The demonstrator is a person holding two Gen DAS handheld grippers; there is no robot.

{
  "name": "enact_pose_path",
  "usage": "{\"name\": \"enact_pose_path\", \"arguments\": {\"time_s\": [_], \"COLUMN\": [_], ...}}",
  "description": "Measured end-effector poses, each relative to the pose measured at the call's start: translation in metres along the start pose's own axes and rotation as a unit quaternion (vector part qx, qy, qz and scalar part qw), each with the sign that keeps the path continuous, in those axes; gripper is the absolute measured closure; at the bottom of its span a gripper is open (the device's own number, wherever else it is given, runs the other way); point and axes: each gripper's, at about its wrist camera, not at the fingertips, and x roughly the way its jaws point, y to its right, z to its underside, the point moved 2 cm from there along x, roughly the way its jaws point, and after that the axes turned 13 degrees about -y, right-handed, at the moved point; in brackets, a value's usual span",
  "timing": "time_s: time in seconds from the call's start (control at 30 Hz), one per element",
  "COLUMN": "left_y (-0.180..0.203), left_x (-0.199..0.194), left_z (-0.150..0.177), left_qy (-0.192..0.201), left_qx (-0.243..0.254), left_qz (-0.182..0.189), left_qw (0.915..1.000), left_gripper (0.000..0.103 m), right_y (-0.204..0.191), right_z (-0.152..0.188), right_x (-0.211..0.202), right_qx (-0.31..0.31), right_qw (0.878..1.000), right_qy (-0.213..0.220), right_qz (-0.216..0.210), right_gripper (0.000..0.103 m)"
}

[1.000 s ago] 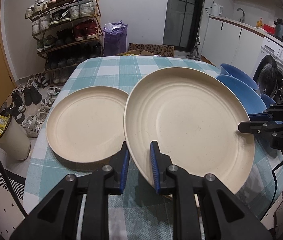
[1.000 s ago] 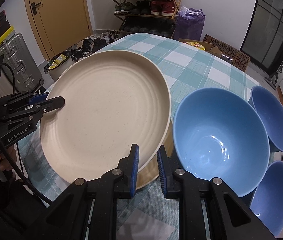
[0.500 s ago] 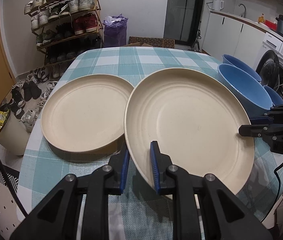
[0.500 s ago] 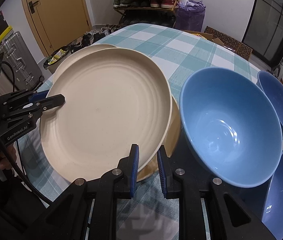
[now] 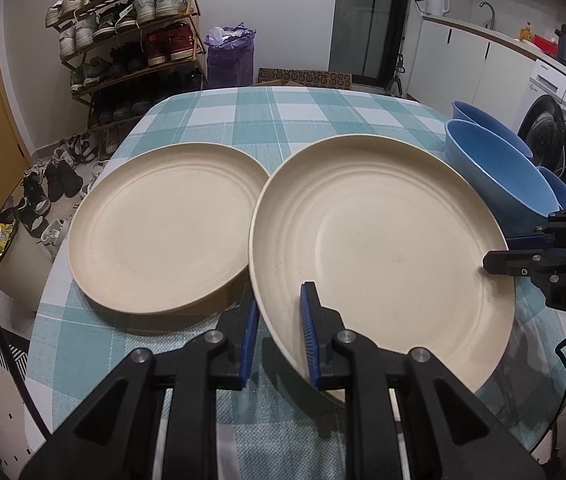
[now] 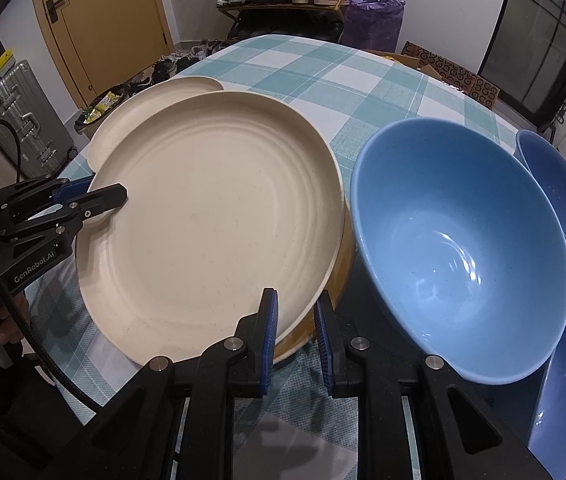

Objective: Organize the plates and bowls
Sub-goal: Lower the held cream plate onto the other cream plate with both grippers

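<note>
I have both the left gripper (image 5: 277,316) and right gripper (image 6: 296,330) clamped on opposite rims of the cream plate (image 5: 379,240), lifted beside the second plate (image 5: 163,228); uneven pull could twist it loose; its edge may knock the blue bowl (image 6: 459,248).
</note>
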Motion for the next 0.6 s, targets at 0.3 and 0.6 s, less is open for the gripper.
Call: {"name": "enact_pose_path", "arguments": {"time_s": [0.3,0.6], "left_y": [0.0033,0.0062], "left_x": [0.0058,0.0072], "left_z": [0.0005,0.0010], "left_qy": [-0.004,-0.003], "left_qx": [0.006,0.010], "left_qz": [-0.004,-0.012], "left_qw": [1.0000,0.9999], "left_gripper": [0.085,0.084], "right_y": [0.0046,-0.0013], "right_z": [0.0007,0.0004], "right_x": [0.0008,0.0048], "right_qx": [0.008,0.001], "right_qw": [1.000,1.000], "right_qy": [-0.004,-0.010], "right_qz": [0.005,0.027], "right_gripper": [0.085,0.085]}}
